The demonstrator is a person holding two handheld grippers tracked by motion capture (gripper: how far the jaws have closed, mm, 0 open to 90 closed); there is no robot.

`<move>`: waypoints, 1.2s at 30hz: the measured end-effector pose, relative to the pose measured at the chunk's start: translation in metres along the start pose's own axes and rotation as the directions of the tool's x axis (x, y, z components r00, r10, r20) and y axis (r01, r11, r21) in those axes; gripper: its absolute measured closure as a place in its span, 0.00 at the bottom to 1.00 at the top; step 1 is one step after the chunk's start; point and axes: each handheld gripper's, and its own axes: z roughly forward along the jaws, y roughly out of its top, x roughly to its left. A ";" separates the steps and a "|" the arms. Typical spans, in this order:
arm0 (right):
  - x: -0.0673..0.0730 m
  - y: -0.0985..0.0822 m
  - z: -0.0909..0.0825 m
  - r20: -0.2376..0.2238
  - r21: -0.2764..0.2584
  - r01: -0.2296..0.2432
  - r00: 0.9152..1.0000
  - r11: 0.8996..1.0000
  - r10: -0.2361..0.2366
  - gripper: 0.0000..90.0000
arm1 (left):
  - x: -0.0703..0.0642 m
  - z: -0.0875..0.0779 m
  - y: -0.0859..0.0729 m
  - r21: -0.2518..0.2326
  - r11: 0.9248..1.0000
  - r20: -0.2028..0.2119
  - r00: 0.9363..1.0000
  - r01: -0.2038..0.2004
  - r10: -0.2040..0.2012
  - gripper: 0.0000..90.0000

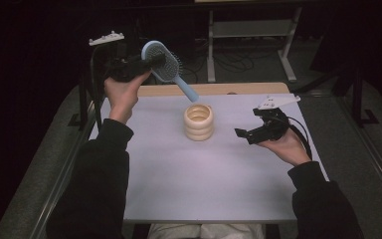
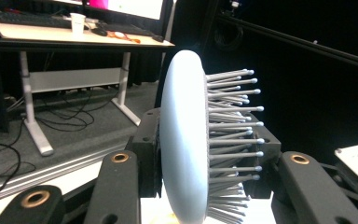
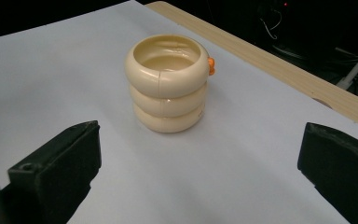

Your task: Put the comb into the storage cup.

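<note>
A white sheet (image 1: 204, 174) covers most of the table, leaving a strip of pale wood (image 1: 219, 89) bare along the far edge. The room around it is dark. Beyond the far edge stands a light grey desk frame (image 1: 251, 30) with cables trailing over the grey carpet beneath it; the left gripper view shows that desk's top carrying a keyboard (image 2: 25, 19), a paper cup (image 2: 78, 22) and the lower edge of a lit monitor (image 2: 121, 7).

A cream ribbed cup (image 1: 199, 121), shaped like three stacked rings, stands upright on the sheet, nearer the far edge than the near one and about midway between the side edges. A small orange bit (image 3: 211, 66) sticks out at its upper ring.

The left gripper (image 1: 151, 62) is held above the far left corner, its jaws clamped on the head of a light blue hairbrush (image 1: 165, 63), bristles facing sideways, handle slanting down toward the cup without touching it.

The right gripper (image 1: 243, 133) hovers low near the right edge, pointed at the cup, its jaws wide apart with nothing between them.
</note>
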 end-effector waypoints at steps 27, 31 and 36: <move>0.008 -0.065 -0.033 0.062 -0.044 -0.026 0.998 0.999 0.028 0.00 | 0.007 0.014 -0.011 0.005 1.000 -0.012 1.000 0.011 -0.011 0.64; 0.012 -0.078 -0.037 0.061 -0.044 -0.037 0.997 0.998 0.040 0.00 | 0.009 0.020 -0.019 0.020 1.000 -0.011 1.000 0.019 -0.019 0.64; 0.015 -0.089 -0.041 0.066 -0.036 -0.030 0.997 0.999 0.033 0.00 | 0.011 0.028 -0.026 0.029 0.999 -0.013 1.000 0.029 -0.028 0.64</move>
